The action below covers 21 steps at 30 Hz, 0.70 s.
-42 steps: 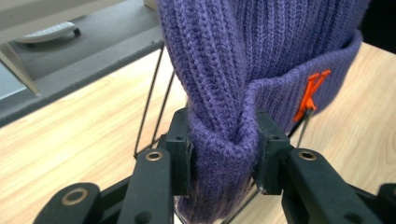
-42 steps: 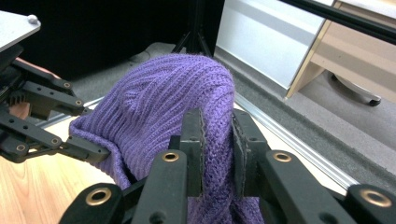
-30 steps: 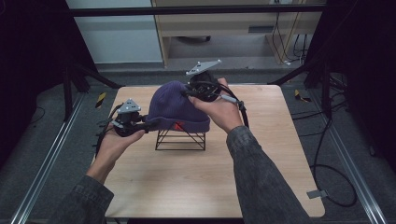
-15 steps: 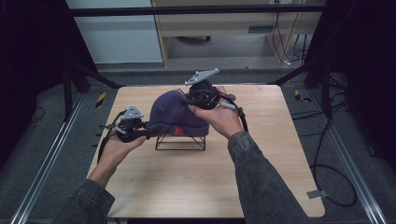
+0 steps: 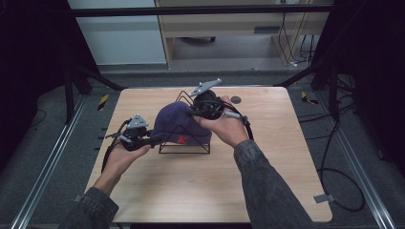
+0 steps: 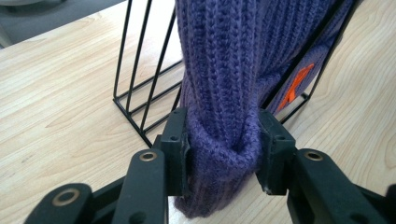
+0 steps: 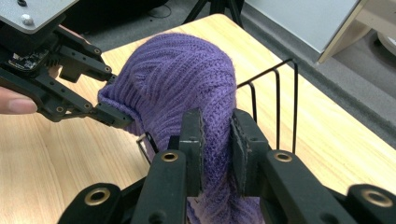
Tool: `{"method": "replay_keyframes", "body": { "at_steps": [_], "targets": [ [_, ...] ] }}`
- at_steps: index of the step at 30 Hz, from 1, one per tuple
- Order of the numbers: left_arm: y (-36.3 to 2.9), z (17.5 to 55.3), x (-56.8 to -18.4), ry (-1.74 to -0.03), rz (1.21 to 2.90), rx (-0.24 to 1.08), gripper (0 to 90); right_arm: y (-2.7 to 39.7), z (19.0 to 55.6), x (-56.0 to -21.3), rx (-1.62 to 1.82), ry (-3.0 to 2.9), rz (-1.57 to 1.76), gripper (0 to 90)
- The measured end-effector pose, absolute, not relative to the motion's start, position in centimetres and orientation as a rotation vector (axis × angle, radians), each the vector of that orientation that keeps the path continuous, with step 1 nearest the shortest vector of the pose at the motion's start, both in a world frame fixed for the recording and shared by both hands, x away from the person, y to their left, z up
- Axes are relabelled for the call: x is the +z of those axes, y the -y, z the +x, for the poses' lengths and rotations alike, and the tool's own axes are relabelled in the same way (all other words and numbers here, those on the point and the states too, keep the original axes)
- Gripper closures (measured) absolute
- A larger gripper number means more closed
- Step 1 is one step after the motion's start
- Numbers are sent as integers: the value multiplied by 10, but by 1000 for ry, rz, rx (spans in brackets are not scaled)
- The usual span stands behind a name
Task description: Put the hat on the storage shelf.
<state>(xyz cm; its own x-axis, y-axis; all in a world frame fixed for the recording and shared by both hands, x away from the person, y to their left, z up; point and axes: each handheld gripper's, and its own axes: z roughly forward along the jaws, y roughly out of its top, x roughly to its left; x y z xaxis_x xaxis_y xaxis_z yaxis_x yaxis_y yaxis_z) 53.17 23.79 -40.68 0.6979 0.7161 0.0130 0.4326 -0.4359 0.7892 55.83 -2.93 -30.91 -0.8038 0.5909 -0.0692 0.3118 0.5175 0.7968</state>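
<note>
Both grippers' jaws clamp the purple beanie (image 5: 182, 125); the left gripper view shows its orange patch (image 6: 296, 87).

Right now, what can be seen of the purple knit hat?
The purple knit hat is a ribbed, woolly-looking beanie with an orange mark near its folded brim. It is draped over a black wire rack standing on the wooden table, crown up and stretched sideways. The left tongs pinch a bunched fold of its brim; the right tongs clamp the knit on the opposite side.
</note>
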Motion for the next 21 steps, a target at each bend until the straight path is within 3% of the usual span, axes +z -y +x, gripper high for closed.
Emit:
{"method": "replay_keyframes", "body": {
  "at_steps": [21],
  "targets": [
    [-241,532,-422,-910,2099,419,583,24,555,-321,1144,-2470,748,759]
  ]
}}
